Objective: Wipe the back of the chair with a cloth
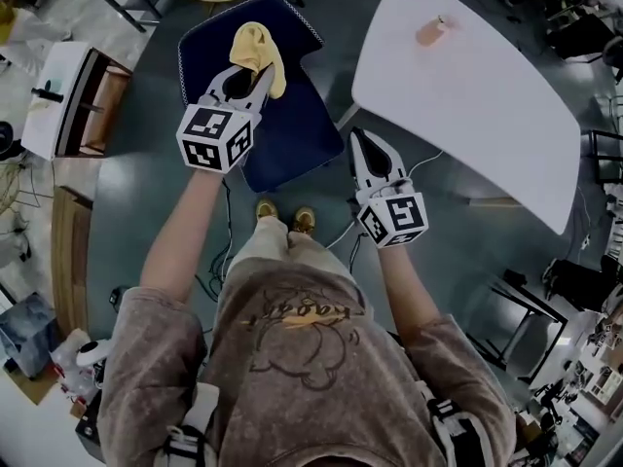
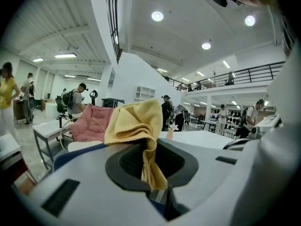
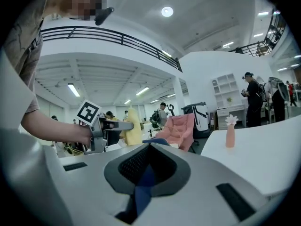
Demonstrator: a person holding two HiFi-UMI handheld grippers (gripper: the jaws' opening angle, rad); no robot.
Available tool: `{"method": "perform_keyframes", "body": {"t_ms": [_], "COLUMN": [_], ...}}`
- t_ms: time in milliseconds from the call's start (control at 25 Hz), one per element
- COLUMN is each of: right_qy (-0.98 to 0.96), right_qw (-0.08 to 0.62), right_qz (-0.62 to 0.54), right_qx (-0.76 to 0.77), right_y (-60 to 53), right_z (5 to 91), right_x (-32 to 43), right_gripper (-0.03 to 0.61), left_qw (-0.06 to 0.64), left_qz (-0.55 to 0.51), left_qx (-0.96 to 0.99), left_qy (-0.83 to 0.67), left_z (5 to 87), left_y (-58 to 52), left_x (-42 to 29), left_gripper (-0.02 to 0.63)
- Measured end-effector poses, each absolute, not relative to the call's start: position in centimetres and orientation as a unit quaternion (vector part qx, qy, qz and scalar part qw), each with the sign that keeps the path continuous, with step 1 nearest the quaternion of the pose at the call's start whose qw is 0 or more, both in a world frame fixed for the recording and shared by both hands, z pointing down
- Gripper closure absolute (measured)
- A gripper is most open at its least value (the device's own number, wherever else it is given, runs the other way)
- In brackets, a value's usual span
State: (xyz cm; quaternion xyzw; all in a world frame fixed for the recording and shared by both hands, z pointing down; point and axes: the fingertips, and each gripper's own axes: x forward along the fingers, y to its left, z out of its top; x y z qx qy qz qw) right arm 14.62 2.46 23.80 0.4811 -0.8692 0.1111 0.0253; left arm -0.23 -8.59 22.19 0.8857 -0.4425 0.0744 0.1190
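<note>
The person's brown sweatshirt (image 1: 302, 358) fills the near foreground, both arms stretched forward. The left gripper (image 1: 251, 74) reaches out over the dark blue chair (image 1: 292, 139), and its fingers are clamped on a yellow cloth (image 1: 259, 49). The cloth bunches up beyond the tips and sits above the far part of the chair. I cannot tell whether it touches the fabric. The right gripper (image 1: 361, 142) hangs just off the chair's right edge, its fingers pressed together with nothing between them. The person's shoes (image 1: 284, 218) stand at the chair's near edge. To the right is a white counter (image 1: 487, 115), carrying a small pink vase (image 1: 430, 30) near its far end.
</note>
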Motion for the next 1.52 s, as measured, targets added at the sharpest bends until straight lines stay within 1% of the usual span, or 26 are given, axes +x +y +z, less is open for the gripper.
{"method": "perform_keyframes", "body": {"t_ms": [120,240,440,800,1040,1280,1520], "right_qy": [-0.874,-0.873,-0.880,-0.878,-0.871,-0.869,-0.866], "right_qw": [0.022,0.012,0.002,-0.005,-0.009,-0.004,0.016], "right_qz": [0.105,0.105,0.094,0.094,0.109,0.095,0.107], "right_qx": [0.474,0.475,0.465,0.469,0.478,0.485,0.489], "right_y": [3.9,5.3,6.6,6.8,7.1,7.5,7.8], "right_z": [22.0,20.5,18.9,18.3,19.4,20.7,23.1], "right_x": [14.6,14.7,14.1,13.0,13.1,12.7,13.0], "right_gripper": [0.557,0.557,0.556,0.556,0.556,0.557,0.557], "left_qw": [0.139,0.144,0.124,0.104,0.102,0.087,0.075], "left_qz": [0.057,0.052,0.069,0.065,0.048,0.051,0.061], "left_qx": [0.885,0.886,0.887,0.885,0.882,0.878,0.875], "left_qy": [-0.441,-0.438,-0.439,-0.449,-0.457,-0.469,-0.475], "left_z": [20.0,18.2,16.8,16.4,18.3,20.9,23.0], "left_y": [-6.2,-3.5,-0.4,2.5,4.0,5.9,6.9], "left_x": [-0.6,-0.8,-1.3,-2.5,-3.5,-4.7,-5.6], "left_gripper": [0.563,0.563,0.563,0.563,0.563,0.563,0.563]}}
